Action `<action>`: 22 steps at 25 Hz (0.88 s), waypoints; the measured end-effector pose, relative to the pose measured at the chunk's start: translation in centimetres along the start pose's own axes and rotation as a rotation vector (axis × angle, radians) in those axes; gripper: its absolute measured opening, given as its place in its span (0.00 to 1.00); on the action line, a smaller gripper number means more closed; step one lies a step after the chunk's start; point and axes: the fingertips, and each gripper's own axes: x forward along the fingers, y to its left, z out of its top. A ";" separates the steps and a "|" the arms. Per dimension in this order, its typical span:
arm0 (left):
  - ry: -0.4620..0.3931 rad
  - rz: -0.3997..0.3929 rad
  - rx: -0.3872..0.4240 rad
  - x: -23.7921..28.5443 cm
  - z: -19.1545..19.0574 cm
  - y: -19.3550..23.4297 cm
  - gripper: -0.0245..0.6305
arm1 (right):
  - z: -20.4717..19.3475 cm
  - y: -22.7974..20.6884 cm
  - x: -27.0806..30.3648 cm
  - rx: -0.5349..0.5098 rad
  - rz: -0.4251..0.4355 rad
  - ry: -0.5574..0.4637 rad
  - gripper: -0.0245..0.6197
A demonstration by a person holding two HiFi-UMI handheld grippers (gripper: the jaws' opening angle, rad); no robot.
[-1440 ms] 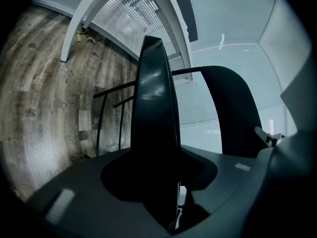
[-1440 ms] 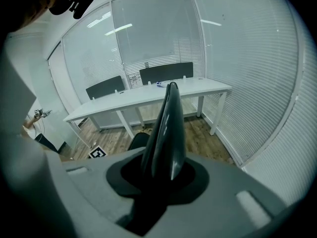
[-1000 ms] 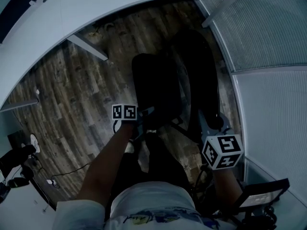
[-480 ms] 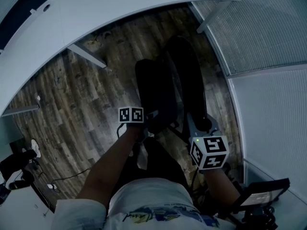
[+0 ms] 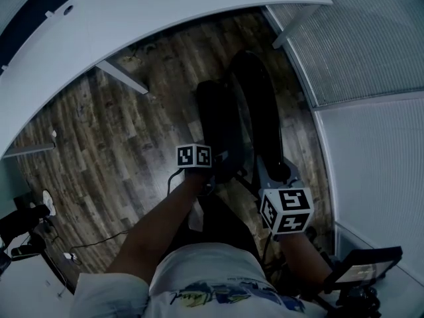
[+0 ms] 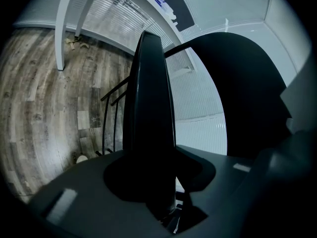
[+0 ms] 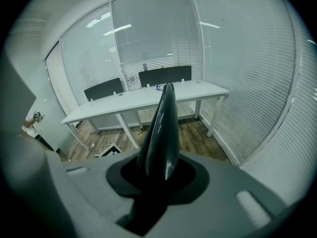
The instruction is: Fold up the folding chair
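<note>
Black folding chair (image 5: 238,111) sits at frame centre in the head view, on the wood floor (image 5: 119,131) between the white table (image 5: 132,18) at upper left and the blinds wall (image 5: 371,52) at right. Its long axis runs from lower centre up toward the top of the frame, leaning a bit right. The seat (image 5: 218,121) and the back (image 5: 262,105) are both seen near edge-on, almost parallel, with a narrow gap between them and the seat on the left. All matte black, thin dark tube frame, rounded panel ends. Left gripper (image 5: 215,167) is at the seat's near edge; its jaws have just been closing and pinch the seat, which runs edge-on up out of them in the left gripper view, with the back a big dark shape to the right. Right gripper (image 5: 278,174) is clamped on the back's near edge, with the thin glossy panel rising straight from between its jaws in the right gripper view.
</note>
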 end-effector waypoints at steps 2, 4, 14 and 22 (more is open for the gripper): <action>-0.007 0.009 0.001 0.4 -0.1 -0.6 0.27 | 0.0 -0.1 -0.1 0.002 0.001 -0.001 0.16; -0.014 0.020 0.003 0.7 -0.3 -1.0 0.26 | -0.1 0.1 -0.3 0.002 0.000 -0.003 0.16; -0.013 0.034 -0.009 2.0 -0.1 -3.2 0.25 | 0.4 1.6 -0.1 -0.020 -0.016 -0.008 0.16; -0.035 0.041 -0.025 2.0 0.3 -4.5 0.24 | 1.4 2.1 -0.2 -0.037 -0.013 -0.006 0.15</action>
